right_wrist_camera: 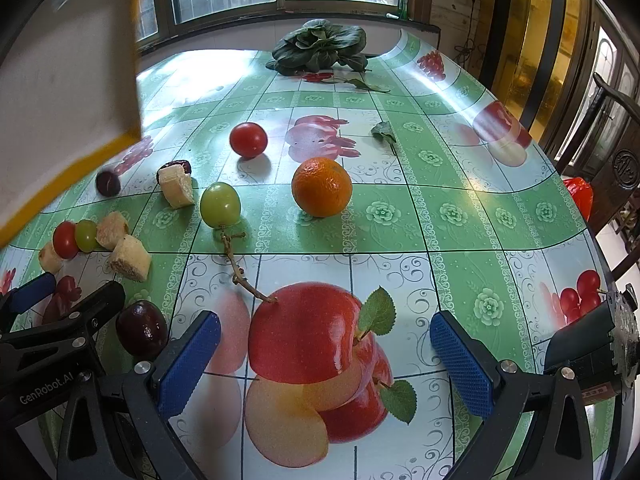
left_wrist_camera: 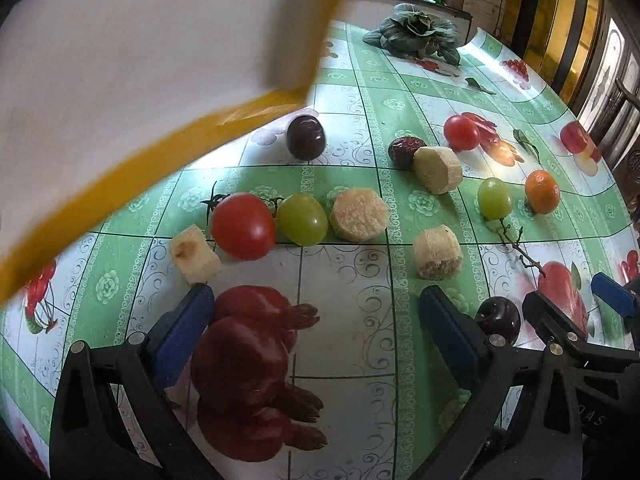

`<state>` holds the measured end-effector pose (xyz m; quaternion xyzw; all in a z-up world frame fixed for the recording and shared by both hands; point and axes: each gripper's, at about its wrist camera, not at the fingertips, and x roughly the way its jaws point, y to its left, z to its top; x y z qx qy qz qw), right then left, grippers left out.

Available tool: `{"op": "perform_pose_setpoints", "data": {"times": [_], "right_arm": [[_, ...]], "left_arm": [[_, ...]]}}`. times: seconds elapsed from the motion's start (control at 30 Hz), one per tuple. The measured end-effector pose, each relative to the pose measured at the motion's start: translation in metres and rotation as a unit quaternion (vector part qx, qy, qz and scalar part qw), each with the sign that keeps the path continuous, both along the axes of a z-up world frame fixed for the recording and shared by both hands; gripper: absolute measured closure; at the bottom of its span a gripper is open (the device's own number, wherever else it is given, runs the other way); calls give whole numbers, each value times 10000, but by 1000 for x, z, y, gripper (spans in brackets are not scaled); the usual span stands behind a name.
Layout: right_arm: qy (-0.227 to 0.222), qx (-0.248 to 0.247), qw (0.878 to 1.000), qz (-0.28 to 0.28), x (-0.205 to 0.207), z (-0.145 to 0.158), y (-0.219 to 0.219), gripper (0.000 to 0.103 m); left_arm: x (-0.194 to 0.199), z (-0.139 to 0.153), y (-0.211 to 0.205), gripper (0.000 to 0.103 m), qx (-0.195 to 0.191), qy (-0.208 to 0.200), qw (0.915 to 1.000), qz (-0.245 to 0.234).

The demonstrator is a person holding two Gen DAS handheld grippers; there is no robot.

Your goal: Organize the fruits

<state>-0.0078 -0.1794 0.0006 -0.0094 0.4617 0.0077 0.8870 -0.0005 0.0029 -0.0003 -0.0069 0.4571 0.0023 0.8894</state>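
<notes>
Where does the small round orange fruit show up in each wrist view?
Left wrist: small round orange fruit sits far right, mid-height, just right of a green grape with a stem.
Right wrist: the orange fruit is near centre, right of that grape.
Shared landmark: dark leafy green vegetable at the table's far edge.

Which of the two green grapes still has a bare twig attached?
The green grape beside the orange does: a brown twig trails from it toward the camera. The other green grape, wedged between a tomato and a pale chunk, shows none.
</notes>
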Motion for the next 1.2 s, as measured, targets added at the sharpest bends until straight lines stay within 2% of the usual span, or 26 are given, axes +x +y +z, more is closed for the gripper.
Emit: {"op": "perform_pose_setpoints", "data": {"times": [0.4,0.67,0.87,1.03,1.2], "right_arm": [[7,-2,10000,-5,0,0,0,0],[576,183,9965,569,2,4,-8,1],[724,515,9929,796,-19,26,-23,1],[508,530,9921,1021,-35,49,-33,2],[516,583,9902,1162,-40,55,-32,2]], "left_arm": [[-1,1,1,0,0,0,10000,6],[-1,2,3,0,-1,0,10000,4],[-2,2,3,0,-1,0,10000,5],[-1,2,2,0,2,1,10000,3],[3,4,1,0,34,426,9988,-227]]}}
